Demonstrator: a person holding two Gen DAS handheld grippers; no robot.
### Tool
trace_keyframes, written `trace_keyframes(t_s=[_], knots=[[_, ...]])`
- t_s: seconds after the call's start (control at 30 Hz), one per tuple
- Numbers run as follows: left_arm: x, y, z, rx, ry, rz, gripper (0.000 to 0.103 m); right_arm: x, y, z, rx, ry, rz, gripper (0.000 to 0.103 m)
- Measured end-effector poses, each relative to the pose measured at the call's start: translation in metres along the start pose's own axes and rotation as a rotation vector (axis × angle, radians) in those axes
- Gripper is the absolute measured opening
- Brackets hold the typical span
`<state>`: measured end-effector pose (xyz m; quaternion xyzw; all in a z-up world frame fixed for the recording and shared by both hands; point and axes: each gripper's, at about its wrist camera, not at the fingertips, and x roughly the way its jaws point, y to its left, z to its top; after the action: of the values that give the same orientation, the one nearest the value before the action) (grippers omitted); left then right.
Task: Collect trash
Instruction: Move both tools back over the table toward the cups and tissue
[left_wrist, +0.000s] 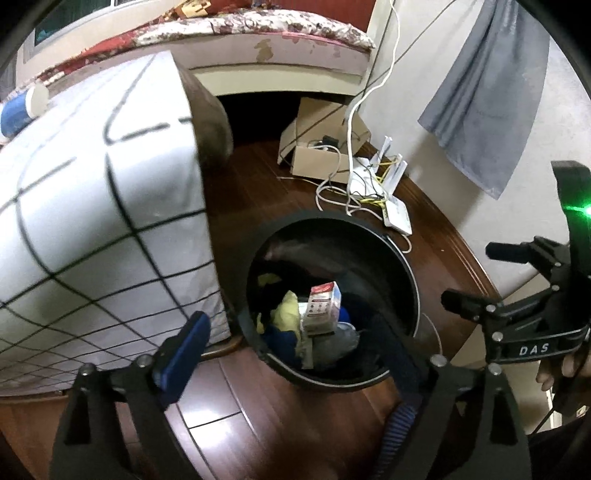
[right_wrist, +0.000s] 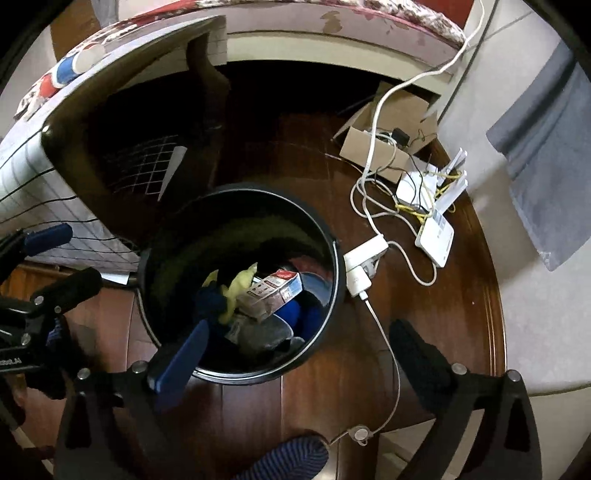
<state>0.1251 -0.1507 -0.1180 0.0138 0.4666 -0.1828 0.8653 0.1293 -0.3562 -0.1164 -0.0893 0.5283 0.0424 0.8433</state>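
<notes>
A black round trash bin (left_wrist: 402, 273) (right_wrist: 334, 280) stands on the wooden floor. Inside lie a small red-and-white carton (left_wrist: 322, 306) (right_wrist: 273, 290), a yellow crumpled piece (left_wrist: 286, 310) (right_wrist: 240, 282) and blue and grey trash. My left gripper (left_wrist: 295, 343) is open and empty above the bin's near rim; it also shows at the left of the right wrist view (right_wrist: 59, 254). My right gripper (right_wrist: 299, 339) is open and empty over the bin; it shows at the right of the left wrist view (left_wrist: 476, 273).
A table with a white gridded cloth (left_wrist: 92, 206) (right_wrist: 22, 173) stands left of the bin. A cardboard box (left_wrist: 325, 147) (right_wrist: 380, 144), white routers (left_wrist: 395, 210) (right_wrist: 436, 232), cables and a charger (right_wrist: 360, 275) lie on the floor to the right. A grey cloth (left_wrist: 480, 92) hangs on the wall.
</notes>
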Motion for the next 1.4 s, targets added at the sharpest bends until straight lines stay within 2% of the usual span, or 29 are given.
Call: trace_keyframes(t_s=[0.1, 0.4, 0.8, 1.1, 1.4], knots=[[-0.011, 0.0, 0.0, 0.015, -0.02, 0.026, 0.102, -0.006, 0.006, -0.001, -0.019, -0.016, -0.006, 0.102], [-0.034, 0.007, 0.001, 0.027, -0.058, 0.075, 0.102, -0.023, 0.021, 0.001, -0.055, -0.045, 0.004, 0.102], [-0.066, 0.027, 0.004, -0.018, -0.127, 0.152, 0.102, -0.049, 0.04, 0.01, -0.066, -0.119, 0.036, 0.102], [-0.094, 0.055, 0.015, -0.055, -0.199, 0.207, 0.102, -0.084, 0.066, 0.039, -0.097, -0.269, 0.077, 0.102], [-0.117, 0.109, 0.021, -0.13, -0.243, 0.271, 0.102, -0.09, 0.106, 0.077, -0.126, -0.321, 0.132, 0.102]])
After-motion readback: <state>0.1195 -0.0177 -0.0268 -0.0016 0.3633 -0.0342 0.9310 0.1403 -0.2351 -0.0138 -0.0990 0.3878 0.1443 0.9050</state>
